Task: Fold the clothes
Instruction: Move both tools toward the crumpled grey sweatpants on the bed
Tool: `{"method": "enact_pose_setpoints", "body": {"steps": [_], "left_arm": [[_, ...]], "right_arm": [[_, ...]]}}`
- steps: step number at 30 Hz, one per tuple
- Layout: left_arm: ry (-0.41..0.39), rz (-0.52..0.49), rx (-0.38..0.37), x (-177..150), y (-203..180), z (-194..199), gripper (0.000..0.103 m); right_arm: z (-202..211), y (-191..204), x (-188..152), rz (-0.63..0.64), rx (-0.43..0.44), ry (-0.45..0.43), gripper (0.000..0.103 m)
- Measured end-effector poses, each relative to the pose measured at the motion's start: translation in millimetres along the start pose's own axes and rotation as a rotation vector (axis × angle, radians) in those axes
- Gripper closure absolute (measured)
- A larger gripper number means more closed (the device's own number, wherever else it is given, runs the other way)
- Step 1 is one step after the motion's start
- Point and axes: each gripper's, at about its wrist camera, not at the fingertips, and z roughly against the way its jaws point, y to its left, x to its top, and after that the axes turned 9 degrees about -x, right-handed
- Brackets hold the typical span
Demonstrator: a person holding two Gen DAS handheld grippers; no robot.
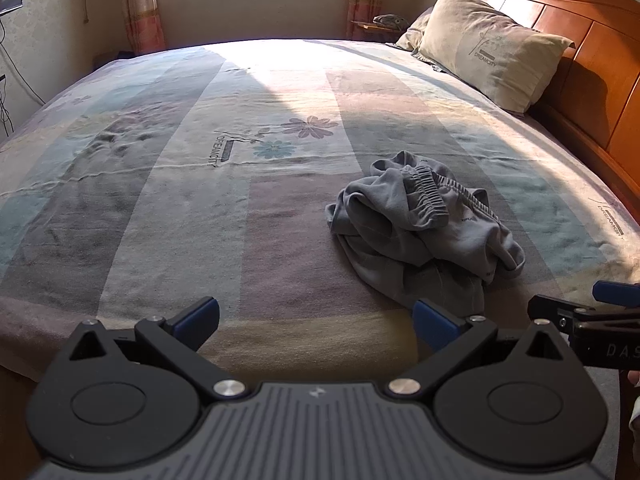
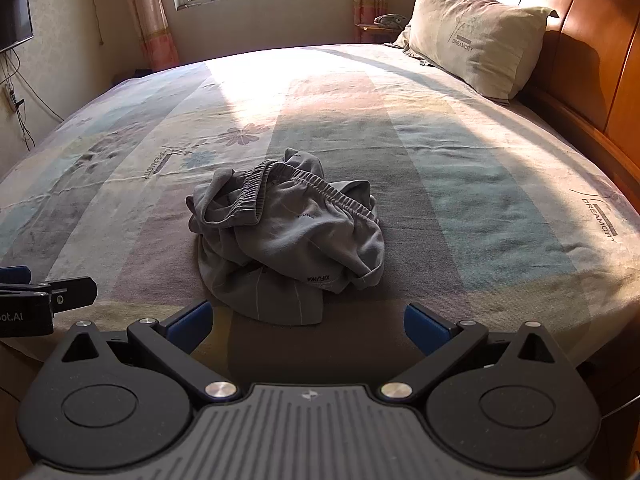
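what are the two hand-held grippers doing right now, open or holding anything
Left hand-held gripper: open, holding nothing, short of the grey shorts.
Right hand-held gripper: open, holding nothing.

Grey shorts (image 2: 288, 236) lay crumpled on the striped bedsheet (image 2: 460, 184). The right gripper (image 2: 308, 326) hovered near them, fingers wide apart. A pillow (image 2: 476, 36) leaned against the wooden headboard (image 2: 592, 48).

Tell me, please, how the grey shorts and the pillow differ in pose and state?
The shorts lie crumpled in a heap mid-bed; the pillow stands propped against the headboard. The shorts are grey, the pillow beige. Both carry printed lettering and rest on the bed.
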Motion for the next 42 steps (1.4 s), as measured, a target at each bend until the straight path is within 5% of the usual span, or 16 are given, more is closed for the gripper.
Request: {"method": "enact_pose_setpoints", "body": {"steps": [42], "left_arm": [[0.04,-0.091,0.055,-2,-32,15,0.001]], "right_arm": [[-2,-56,-13,-0.211,0.09,0.034,0.0]]}}
